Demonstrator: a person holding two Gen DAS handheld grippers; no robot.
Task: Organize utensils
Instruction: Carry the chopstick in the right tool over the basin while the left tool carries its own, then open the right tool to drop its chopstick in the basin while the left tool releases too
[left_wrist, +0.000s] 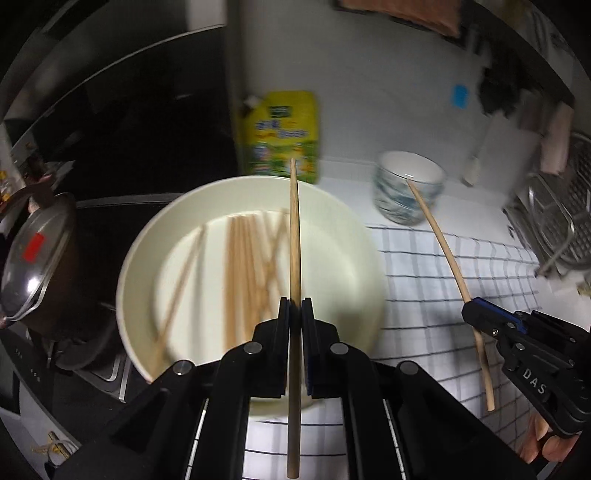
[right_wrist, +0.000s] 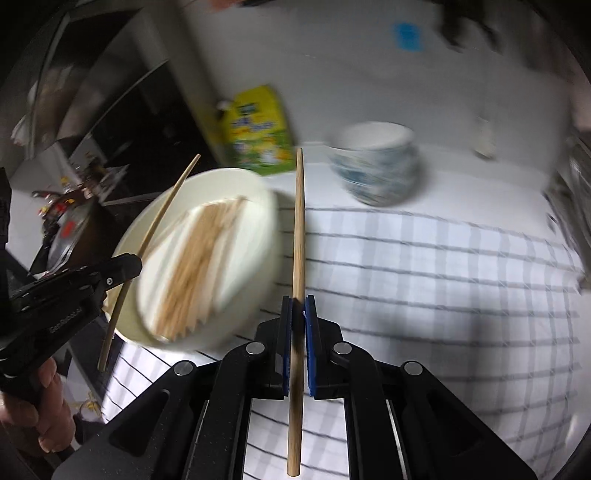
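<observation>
Left gripper (left_wrist: 295, 301) is clamped tight on a single wooden chopstick (left_wrist: 294, 236), jaws pinched narrow with the stick running straight out ahead between the pads and its back end trailing down past the fingers toward the camera. Just beyond and below that claw sits the white plate (left_wrist: 343, 229), and on it a loose heap of chopsticks (left_wrist: 243, 266), some lying side by side, some crossed, blurred in this shot. Ahead of the claw past the plate's far rim stands a yellow-green pouch (left_wrist: 282, 136), and off to its right, further ahead, a stack of blue-patterned bowls (left_wrist: 406, 192) on the checked cloth (left_wrist: 436, 280). Over on the right, the right gripper (left_wrist: 468, 312) is also pinched shut on its own chopstick (left_wrist: 439, 236), that stick slanting up toward the bowls, the tip lined up with the bowl rim in the left view, though contact cannot be told. From the right wrist view the second stick points dead ahead from between the blue pads (right_wrist: 309, 332), over the checked cloth, with the bowls ahead and slightly right, the plate down to the left, and the left claw further left with a hand (right_wrist: 40, 406) wrapped around its grip. To the left claw's far left, a lidded pot (left_wrist: 37, 258) sits on the dark stove.
</observation>
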